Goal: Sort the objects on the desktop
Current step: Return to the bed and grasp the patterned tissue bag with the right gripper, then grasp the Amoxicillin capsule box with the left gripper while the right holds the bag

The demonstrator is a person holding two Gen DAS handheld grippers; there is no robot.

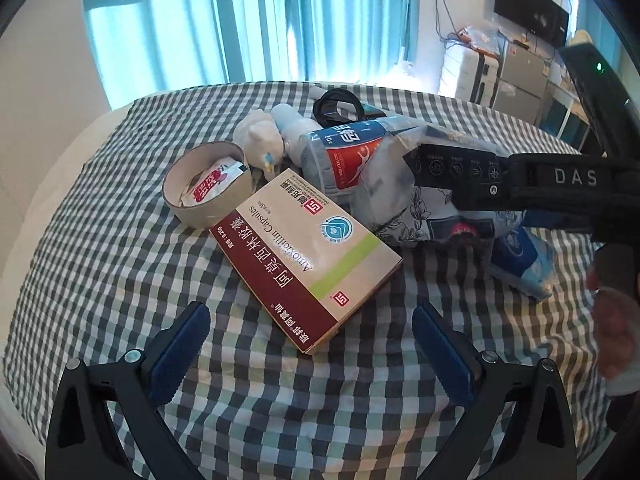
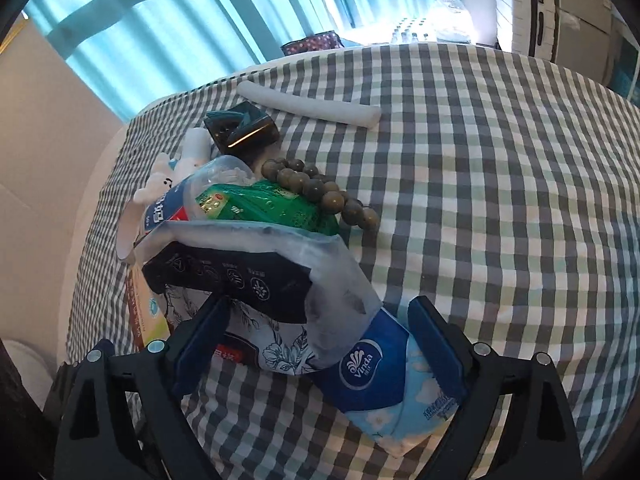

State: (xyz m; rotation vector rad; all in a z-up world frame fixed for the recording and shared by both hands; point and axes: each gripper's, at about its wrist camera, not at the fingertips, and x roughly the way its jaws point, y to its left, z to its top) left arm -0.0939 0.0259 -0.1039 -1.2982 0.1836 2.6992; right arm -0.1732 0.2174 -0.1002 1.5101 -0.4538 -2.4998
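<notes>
Checked grey, green and white cloth covers the table [image 1: 100, 240], and the clutter sits bunched toward its far side. Furthest left is a cardboard tape ring [image 1: 208, 190] lying flat, with a small red-and-white sachet [image 1: 212, 186] tucked inside it. Just behind the ring a little white plush toy [image 1: 260, 140] leans against a white bottle [image 1: 292, 128]. In front of those, a flat Amoxicillin capsule box [image 1: 308, 260] in cream and maroon lies at a slant, one corner touching the ring. The left claw [image 1: 310, 350] hovers low over the cloth with its blue-padded fingers spread wide and nothing between them; the near corner of the box points into the gap.

Further right a clear plastic jar [image 1: 340, 152] with a blue and red label lies on its side, and a black clip [image 1: 336, 110] sits behind it. Next comes a floral blue-and-white packet [image 2: 280, 344] with a dark packet [image 2: 236, 276] lying on it and a green packet [image 2: 264, 204] beyond. A string of dark wooden beads [image 2: 320, 192] drapes against the green one, and a white foam tube [image 2: 308, 106] lies apart near the far edge.

The right claw [image 2: 320, 348] is parted too, straddling the floral packet and a blue Vinda tissue pack [image 2: 384, 376]; its right pad is touching the tissue pack, but I cannot tell whether it is gripping.
</notes>
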